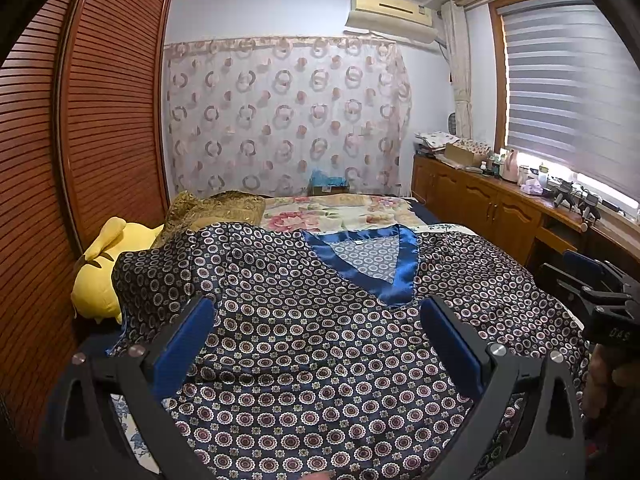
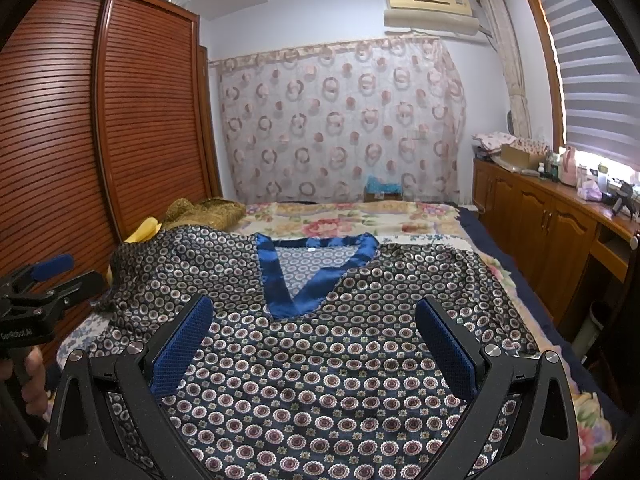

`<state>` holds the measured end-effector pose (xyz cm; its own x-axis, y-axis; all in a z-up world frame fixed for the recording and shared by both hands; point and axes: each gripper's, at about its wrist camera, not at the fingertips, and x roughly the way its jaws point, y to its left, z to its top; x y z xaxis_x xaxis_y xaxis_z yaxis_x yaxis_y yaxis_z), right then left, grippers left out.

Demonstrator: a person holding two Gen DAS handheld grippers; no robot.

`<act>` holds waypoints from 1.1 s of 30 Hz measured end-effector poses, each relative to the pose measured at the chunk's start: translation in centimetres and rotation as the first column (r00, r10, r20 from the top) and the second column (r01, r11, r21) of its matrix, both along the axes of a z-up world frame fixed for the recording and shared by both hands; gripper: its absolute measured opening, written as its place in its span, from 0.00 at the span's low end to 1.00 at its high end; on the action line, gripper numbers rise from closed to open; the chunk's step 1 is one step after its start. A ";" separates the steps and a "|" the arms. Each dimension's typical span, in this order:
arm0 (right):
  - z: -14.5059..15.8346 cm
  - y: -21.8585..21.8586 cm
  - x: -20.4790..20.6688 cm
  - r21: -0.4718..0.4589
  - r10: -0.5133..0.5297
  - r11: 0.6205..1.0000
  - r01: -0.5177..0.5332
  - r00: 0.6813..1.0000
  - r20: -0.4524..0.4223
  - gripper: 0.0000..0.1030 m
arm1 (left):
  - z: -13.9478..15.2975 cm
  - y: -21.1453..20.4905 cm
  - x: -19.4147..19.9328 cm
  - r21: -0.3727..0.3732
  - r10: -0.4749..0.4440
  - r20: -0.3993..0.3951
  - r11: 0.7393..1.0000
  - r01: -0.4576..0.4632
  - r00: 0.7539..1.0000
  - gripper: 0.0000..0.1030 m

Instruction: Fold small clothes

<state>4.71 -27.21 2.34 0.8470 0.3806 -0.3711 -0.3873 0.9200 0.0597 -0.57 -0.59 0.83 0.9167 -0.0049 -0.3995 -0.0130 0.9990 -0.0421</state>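
Satin shirt [image 1: 320, 360], dark with a small ring print and a bright blue V collar [image 1: 394, 264], lies front-up across the bed [image 1: 360, 208], spread directly ahead of both grippers. Collar points away, hem nearest: laid that way, by my reading, so the sleeves and sides can be folded inward from either edge.

Left gripper [image 1: 318, 344] hovers above the lower chest of the shirt, jaws spread wide, nothing between them. Blue pads [image 1: 184, 344] clear of the cloth as far as I can tell.

Right gripper [image 2: 314, 344] likewise wide apart and empty, just short of the point of the collar. Each gripper shows at the edge of the other's view, so they sit side by side, near each other.

Left sleeve [image 1: 160, 276] lies bunched ahead-left of the left gripper, close to a yellow plush toy [image 1: 100, 280]. Right side looks flatter.

Judgement: no fold begun; the spread jaws suit a first pinch. Slippery satin may slide or crease when lifted.
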 end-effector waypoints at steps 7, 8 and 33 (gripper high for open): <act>0.2 0.0 0.0 0.003 0.000 1.000 0.000 1.000 0.004 1.00 | 0.1 -0.1 -0.1 0.003 0.000 0.002 1.000 0.000 1.000 1.00; 0.2 0.0 0.0 0.004 0.001 1.000 -0.001 1.000 0.003 1.00 | 0.1 -0.1 -0.1 0.002 0.000 0.002 1.000 0.000 1.000 1.00; -1.1 1.2 0.3 0.010 0.049 0.999 -0.049 0.998 -0.031 1.00 | -3.4 4.0 0.6 0.009 0.059 -0.098 0.998 -0.058 0.993 1.00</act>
